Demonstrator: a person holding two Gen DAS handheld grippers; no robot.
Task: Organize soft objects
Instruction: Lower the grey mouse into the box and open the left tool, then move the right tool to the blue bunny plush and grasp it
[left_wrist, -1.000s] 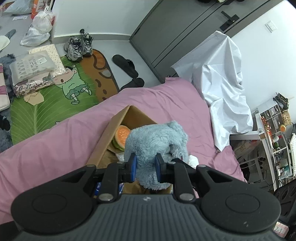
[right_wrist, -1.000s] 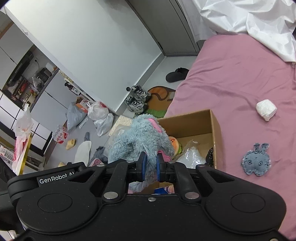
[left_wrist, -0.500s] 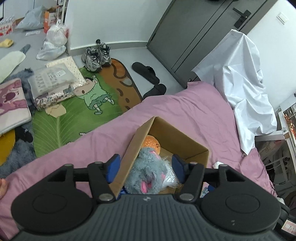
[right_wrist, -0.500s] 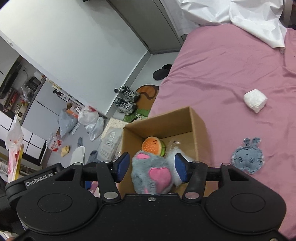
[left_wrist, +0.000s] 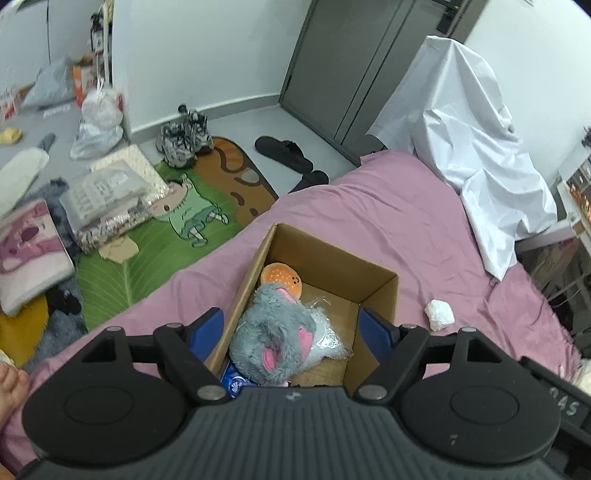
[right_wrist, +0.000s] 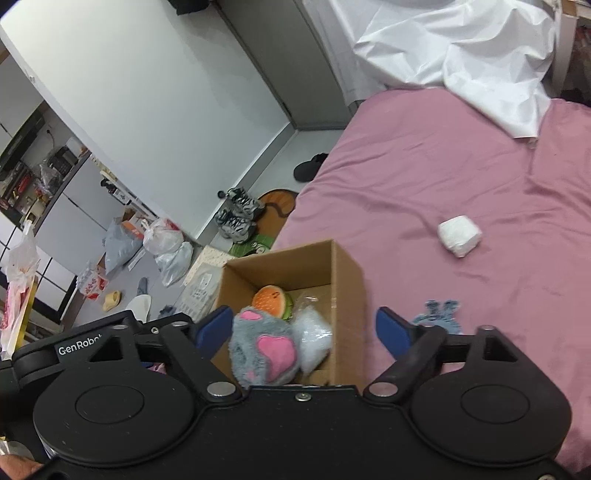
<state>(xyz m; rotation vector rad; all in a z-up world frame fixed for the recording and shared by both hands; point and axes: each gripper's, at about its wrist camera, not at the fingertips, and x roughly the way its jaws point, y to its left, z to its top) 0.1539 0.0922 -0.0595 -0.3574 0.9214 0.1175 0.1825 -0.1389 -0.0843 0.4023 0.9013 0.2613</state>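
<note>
pink bedsheet (left_wrist: 388, 221) under the cardboard box (left_wrist: 380, 284), where the grey plush (left_wrist: 273, 336) lies beside the burger toy (left_wrist: 282, 282), dropped in for tidying. my left gripper (left_wrist: 291, 328) and right gripper (right_wrist: 304, 328) are opening, touching nothing. white bundle (right_wrist: 460, 234) and blue bunny patch (right_wrist: 439, 315) wait outside.

Grey plush toy (left_wrist: 275, 334), lying in cardboard box (left_wrist: 376, 286)

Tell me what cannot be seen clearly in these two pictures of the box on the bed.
- Near end of the cardboard box: hidden by each gripper's body, both views.
- Blue packet: mostly covered by the grey plush toy, left view.
- Flat grey plush on the bed: partly behind a finger, right view.
</note>
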